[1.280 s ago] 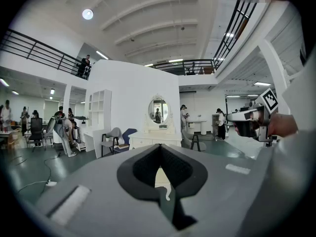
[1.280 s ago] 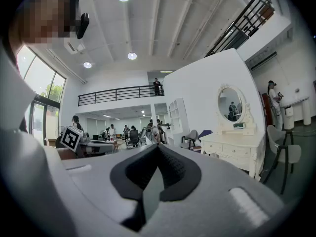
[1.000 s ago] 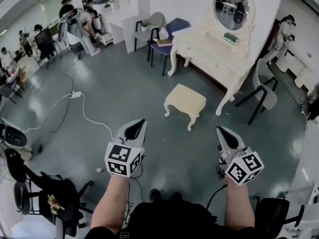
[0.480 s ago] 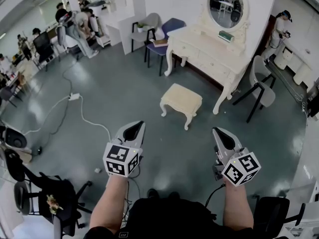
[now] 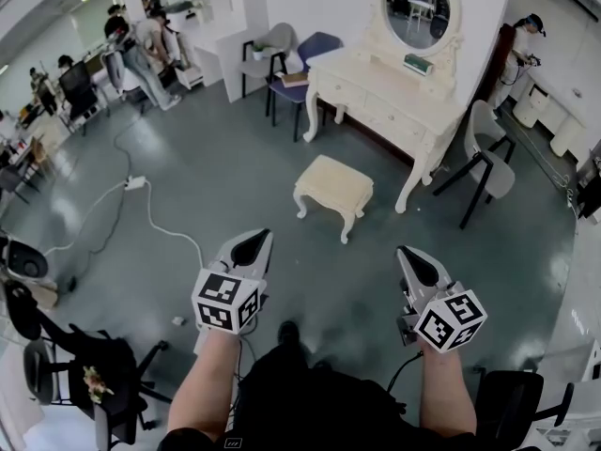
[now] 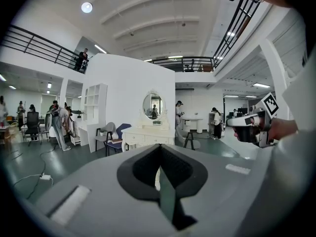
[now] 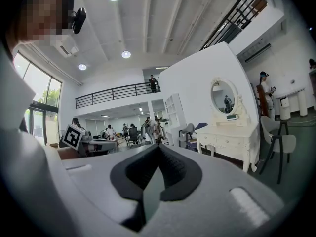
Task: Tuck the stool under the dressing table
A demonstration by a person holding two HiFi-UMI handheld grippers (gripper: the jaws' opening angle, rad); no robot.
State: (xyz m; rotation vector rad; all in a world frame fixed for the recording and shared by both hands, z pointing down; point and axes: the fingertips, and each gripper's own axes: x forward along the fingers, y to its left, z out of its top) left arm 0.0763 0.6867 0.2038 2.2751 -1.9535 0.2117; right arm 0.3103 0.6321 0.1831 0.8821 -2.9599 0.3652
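1. Both grippers are shut and empty. The left gripper [image 5: 255,242] and the right gripper [image 5: 411,259] are held out side by side over bare floor [image 5: 197,172], and each gripper view shows its dark pads pressed together with nothing between them.
2. The stool [image 5: 333,184] stands on the floor well ahead of both grippers. It sits in front of the dressing table [image 5: 380,101], close to the table's near front leg but wholly outside it and not yet tucked under.
3. Handling, as a judgement: the cream stool, with its flat square seat and four curved legs, looks stiff and fairly light. It should slide across the smooth, shiny floor rather than need lifting.
4. Where to take hold, also a judgement: the near edge of the seat, or the apron just under it, with one gripper toward each corner so the stool does not swivel. Closed jaws could simply push there, while gripping the rim would mean opening them first. The slim curved legs are the weak spots and could catch on the table's legs.
5. Writing: only the black-and-white square markers on the gripper cubes show, and they carry no words. A small green box [image 5: 417,62] under the oval mirror [image 5: 416,7] has print too small to read.
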